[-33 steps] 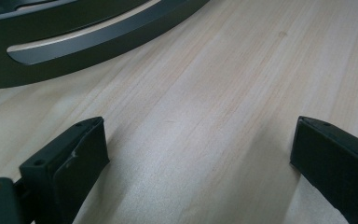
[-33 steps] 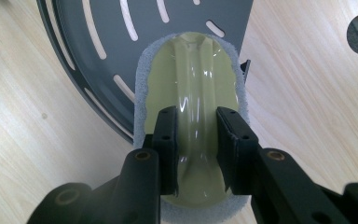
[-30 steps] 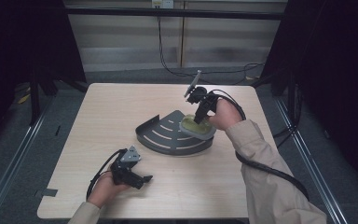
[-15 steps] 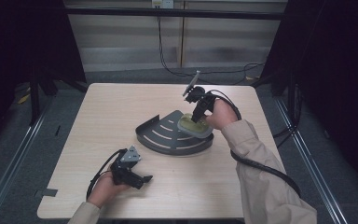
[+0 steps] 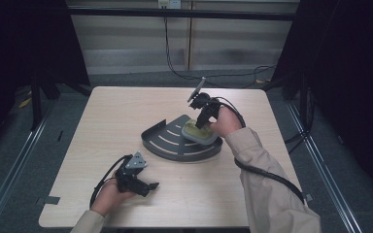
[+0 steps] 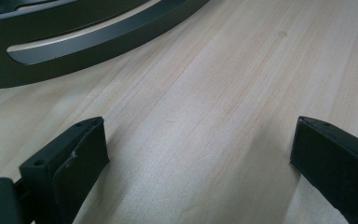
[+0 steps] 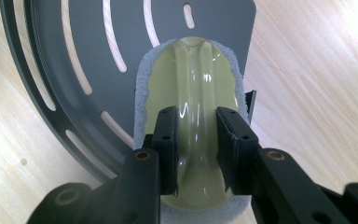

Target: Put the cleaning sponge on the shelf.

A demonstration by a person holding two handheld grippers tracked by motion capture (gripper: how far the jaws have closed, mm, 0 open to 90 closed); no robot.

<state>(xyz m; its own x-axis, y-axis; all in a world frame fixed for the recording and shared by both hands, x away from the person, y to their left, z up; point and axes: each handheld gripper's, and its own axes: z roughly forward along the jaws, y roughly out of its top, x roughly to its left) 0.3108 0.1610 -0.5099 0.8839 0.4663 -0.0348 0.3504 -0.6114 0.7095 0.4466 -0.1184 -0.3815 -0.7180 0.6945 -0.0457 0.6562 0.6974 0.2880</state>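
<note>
Scrubber (image 7: 193, 93) sat on the slotted grey rack's (image 5: 165, 143) right end near the desk's (image 5: 126, 107) right edge, its ridged handle running straight ahead between the right claw's (image 7: 196, 154) clamped jaws.

Beige long sleeves (image 5: 267, 179) are covering both forearms; each hand-held gripper is showing black, the left hand-held gripper (image 5: 145, 187) wearing a grey three-cornered plate, the right hand-held gripper (image 7: 196, 140) showing brass-ringed screw holes; black cables (image 5: 267, 174) are trailing behind.
</note>
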